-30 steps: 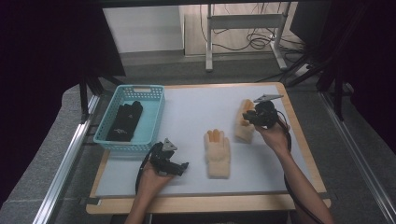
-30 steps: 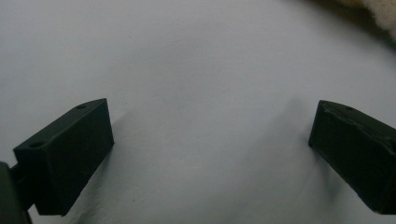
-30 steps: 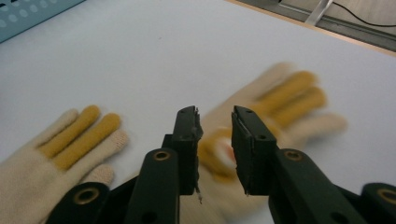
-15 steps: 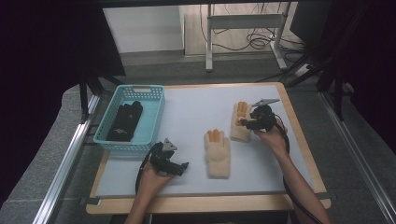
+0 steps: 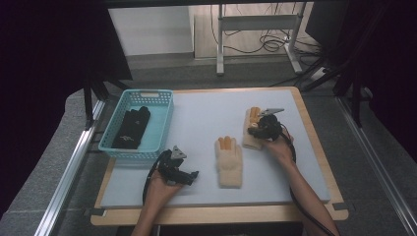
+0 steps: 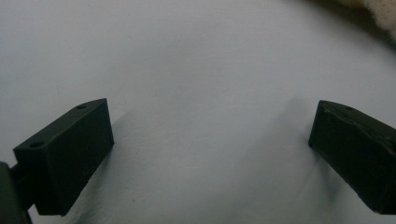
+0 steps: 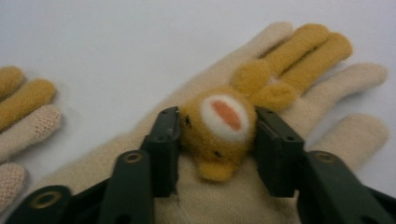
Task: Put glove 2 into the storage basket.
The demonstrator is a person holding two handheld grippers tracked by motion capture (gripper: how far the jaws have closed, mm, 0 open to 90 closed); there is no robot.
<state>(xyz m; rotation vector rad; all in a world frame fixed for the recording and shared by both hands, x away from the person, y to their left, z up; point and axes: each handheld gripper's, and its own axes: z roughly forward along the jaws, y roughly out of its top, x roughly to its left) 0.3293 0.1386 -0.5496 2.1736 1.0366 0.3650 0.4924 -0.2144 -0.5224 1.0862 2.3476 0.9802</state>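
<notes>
1. Right gripper [image 7: 217, 128] has come down onto the far glove [image 5: 253, 129]; its jaws have just been closing and now pinch the animal face [image 7: 218, 125].
2. Left gripper [image 6: 210, 154] rests spread on the table [image 5: 206, 110].
3. Judgement: lift toward the basket [image 5: 160, 125] looks imminent.

Turquoise slatted basket [image 5: 162, 129] at the left edge of the pale grey table mat [image 5: 206, 115], with dark gloves [image 5: 132, 128] lying inside it, fingers toward the far end. Mat sits on a wooden tabletop [image 5: 314, 128], whose rim shows along the sides. Beyond the table: grey floor, a metal stand [image 5: 255, 24] and loose cables [image 5: 273, 44] near the wall.
</notes>
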